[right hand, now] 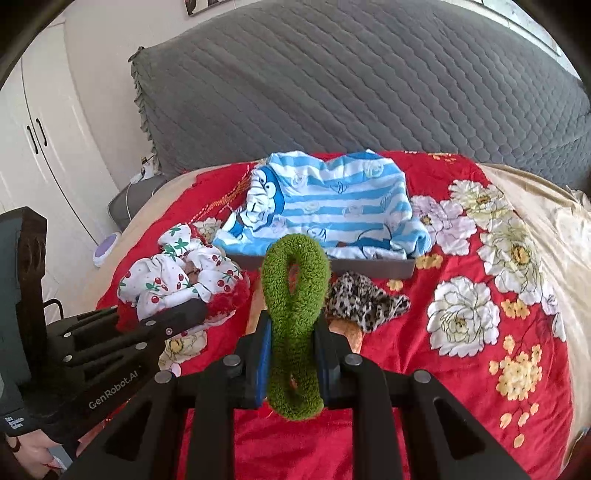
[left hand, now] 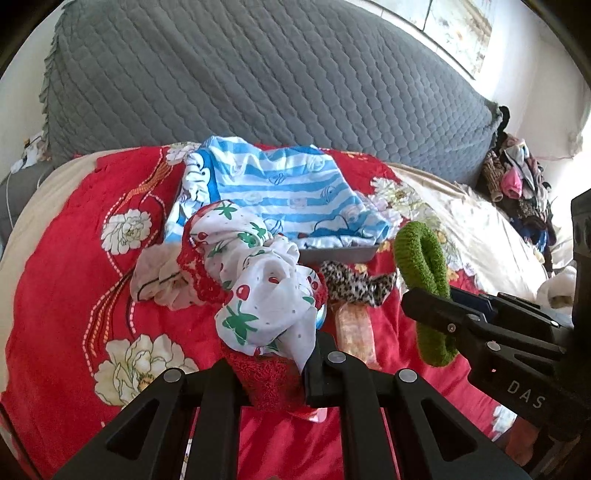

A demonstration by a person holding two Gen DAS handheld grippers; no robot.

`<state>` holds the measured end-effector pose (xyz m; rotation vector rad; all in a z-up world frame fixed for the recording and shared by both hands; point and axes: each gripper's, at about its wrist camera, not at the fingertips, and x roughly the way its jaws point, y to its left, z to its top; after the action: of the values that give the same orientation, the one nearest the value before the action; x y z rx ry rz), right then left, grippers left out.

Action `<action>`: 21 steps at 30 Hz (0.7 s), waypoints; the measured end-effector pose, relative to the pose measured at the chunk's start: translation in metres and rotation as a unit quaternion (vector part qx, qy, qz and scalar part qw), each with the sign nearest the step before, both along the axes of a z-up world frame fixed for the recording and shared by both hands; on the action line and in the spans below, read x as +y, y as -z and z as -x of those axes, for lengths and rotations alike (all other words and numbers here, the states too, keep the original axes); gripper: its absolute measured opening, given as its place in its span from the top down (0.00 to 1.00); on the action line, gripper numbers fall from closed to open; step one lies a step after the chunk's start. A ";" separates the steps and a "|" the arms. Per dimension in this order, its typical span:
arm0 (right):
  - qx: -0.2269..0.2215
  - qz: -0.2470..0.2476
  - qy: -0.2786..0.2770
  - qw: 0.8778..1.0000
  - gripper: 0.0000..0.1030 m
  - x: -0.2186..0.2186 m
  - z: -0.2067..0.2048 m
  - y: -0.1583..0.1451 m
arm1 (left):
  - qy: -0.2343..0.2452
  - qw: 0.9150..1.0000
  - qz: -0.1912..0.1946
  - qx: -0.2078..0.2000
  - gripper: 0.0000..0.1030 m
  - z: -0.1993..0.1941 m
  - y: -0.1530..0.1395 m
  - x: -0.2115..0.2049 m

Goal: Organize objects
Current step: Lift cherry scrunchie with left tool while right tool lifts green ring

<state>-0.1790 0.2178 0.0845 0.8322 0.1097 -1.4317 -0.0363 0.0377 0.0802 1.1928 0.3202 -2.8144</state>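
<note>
One grey tray (right hand: 369, 266) sits on the red bedspread (right hand: 480, 369), holding a blue-striped garment (right hand: 332, 206). Your left gripper (left hand: 273, 373) is clamped tight on one cherry-print scrunchie (left hand: 258, 280); your right gripper (right hand: 293, 365) pinches one green scrunchie (right hand: 295, 280). A leopard scrunchie (right hand: 365, 301) lies beside the tray. Both grippers angle downward.

Bright daylight fills both pictures. In the left view, a window (left hand: 458, 33) at one o'clock glares white. Edges bend round and go dark. The middle looks sharp; shadows are soft.
</note>
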 end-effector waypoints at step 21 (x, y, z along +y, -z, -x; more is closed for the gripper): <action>-0.002 0.020 0.011 1.000 0.80 -0.031 0.016 -0.017 | -0.017 0.999 0.024 0.023 0.90 0.033 -0.023 -0.011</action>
<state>-0.1947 0.1870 0.1014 0.8049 0.0689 -1.4491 -0.0691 0.0271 0.1037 1.1025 0.2716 -2.8072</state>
